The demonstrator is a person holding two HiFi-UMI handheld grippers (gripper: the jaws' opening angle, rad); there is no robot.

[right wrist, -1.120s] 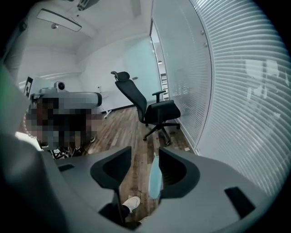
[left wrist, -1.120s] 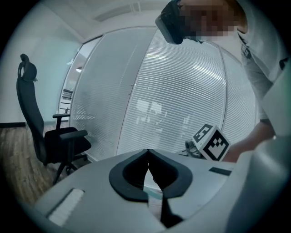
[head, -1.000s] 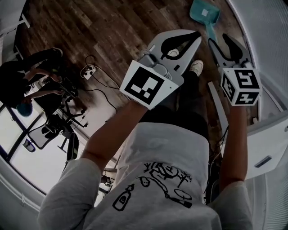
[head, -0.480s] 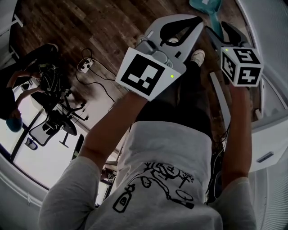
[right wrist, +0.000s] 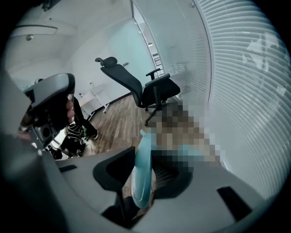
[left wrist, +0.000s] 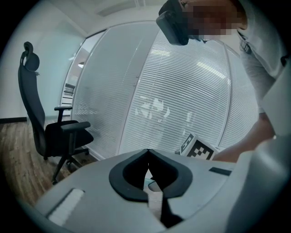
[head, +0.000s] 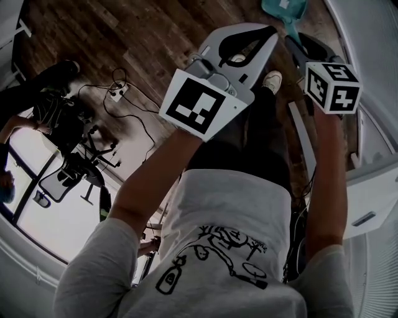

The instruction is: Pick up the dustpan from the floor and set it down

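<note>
Closing on the handle of the teal dustpan (head: 283, 7), the right claw (head: 291, 42) points steeply down at the wood floor (head: 143, 37). In the right gripper view the handle runs up between the two jaws of this claw (right wrist: 144, 152). It fills the gap low down, with a pad against each side as far as can be seen. The pan end is covered by a mosaic patch there. In the head view the dustpan lies on the floor at the top edge of the frame, beside the white blind-covered partition (left wrist: 182, 91). Its handle points back toward the person.

The left claw (head: 272, 29) is held beside the right one, over the person's white shoe (head: 272, 81). Its jaws are together, the tips meeting, with nothing gripped between them (left wrist: 148, 152). The right claw's marker cube (left wrist: 196, 148) shows just past it.

A black office chair (left wrist: 50, 132) stands on the floor near the partition. A power strip (head: 117, 93) with trailing cables lies well to the left of the dustpan.
</note>
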